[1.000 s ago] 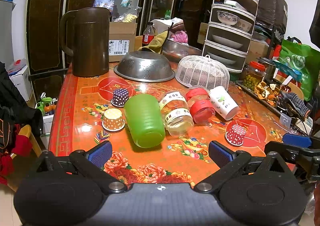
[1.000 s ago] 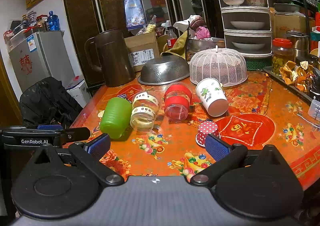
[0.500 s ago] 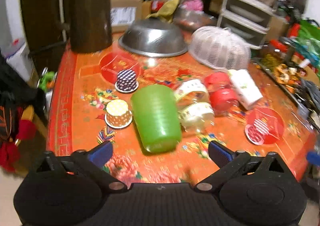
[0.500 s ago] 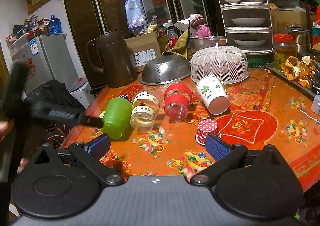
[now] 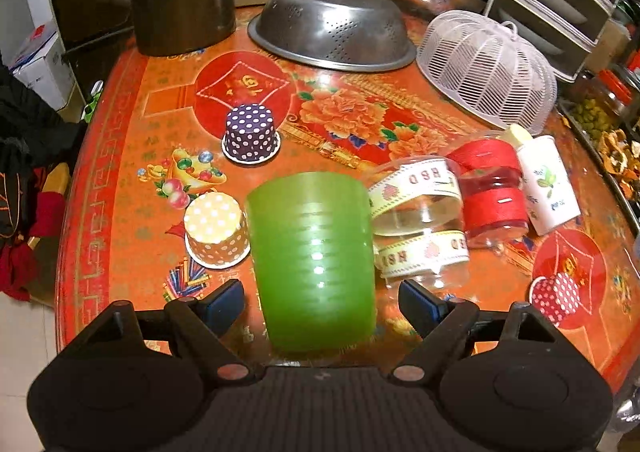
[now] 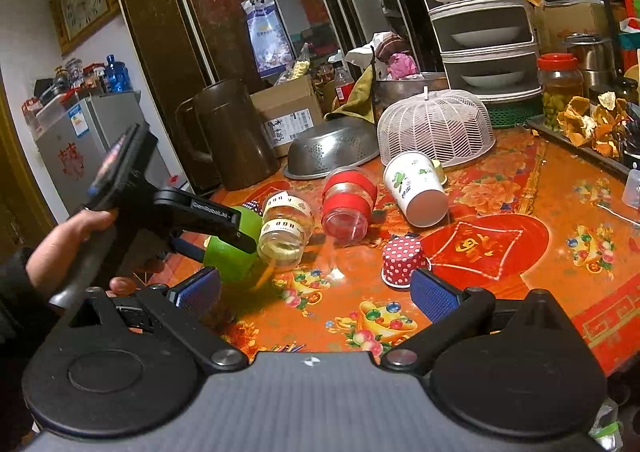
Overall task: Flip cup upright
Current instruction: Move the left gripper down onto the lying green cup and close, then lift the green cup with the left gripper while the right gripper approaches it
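Green cup (image 5: 314, 260) lies on its side on the desk (image 5: 120, 211), long axis toward the left claw (image 5: 322, 302), just beside the clear jar (image 5: 420, 223); mouth direction unclear. Left claw spread astride it, untouching. Right claw (image 6: 314, 290) spread, empty.

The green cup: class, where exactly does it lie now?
In the left wrist view the green cup lies on its side between the open left gripper fingers, beside the clear jar.
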Demonstrator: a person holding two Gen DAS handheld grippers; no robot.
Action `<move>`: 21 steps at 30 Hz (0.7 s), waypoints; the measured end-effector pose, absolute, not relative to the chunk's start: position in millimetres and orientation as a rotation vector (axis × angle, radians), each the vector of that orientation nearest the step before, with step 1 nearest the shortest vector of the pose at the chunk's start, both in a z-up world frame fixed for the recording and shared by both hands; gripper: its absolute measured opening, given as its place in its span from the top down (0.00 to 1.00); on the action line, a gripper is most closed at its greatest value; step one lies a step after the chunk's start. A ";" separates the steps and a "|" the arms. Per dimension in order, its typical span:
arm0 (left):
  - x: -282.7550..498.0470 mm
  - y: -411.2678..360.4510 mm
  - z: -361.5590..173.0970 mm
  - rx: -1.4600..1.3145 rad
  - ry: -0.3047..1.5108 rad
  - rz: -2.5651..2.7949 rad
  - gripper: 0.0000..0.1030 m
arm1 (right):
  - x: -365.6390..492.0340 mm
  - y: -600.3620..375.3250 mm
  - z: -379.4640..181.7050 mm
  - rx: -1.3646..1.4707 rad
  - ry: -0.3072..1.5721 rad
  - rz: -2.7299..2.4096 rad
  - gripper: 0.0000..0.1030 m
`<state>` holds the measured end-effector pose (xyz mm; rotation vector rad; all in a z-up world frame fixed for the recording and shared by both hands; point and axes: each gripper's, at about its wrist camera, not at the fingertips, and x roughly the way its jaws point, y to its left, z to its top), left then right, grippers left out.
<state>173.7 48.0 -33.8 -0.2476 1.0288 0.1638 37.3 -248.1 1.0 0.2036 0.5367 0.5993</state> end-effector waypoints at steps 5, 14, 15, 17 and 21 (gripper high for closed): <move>181.4 47.4 -39.8 -0.243 1.048 0.179 0.18 | 38.2 -252.5 -1.3 0.217 0.539 0.605 0.01; 175.4 44.7 -41.5 -0.208 1.032 0.193 0.34 | 40.9 -254.0 -4.9 0.226 0.556 0.606 0.01; 170.0 44.3 -39.4 -0.205 1.018 0.190 0.34 | 41.2 -253.5 -5.1 0.226 0.559 0.606 0.01; 158.5 43.1 -33.9 -0.201 0.997 0.165 0.34 | 41.4 -252.3 -5.4 0.224 0.562 0.609 0.01; 109.3 38.3 -11.5 -0.207 0.896 0.101 0.34 | 40.5 -250.3 -6.1 0.222 0.572 0.612 0.01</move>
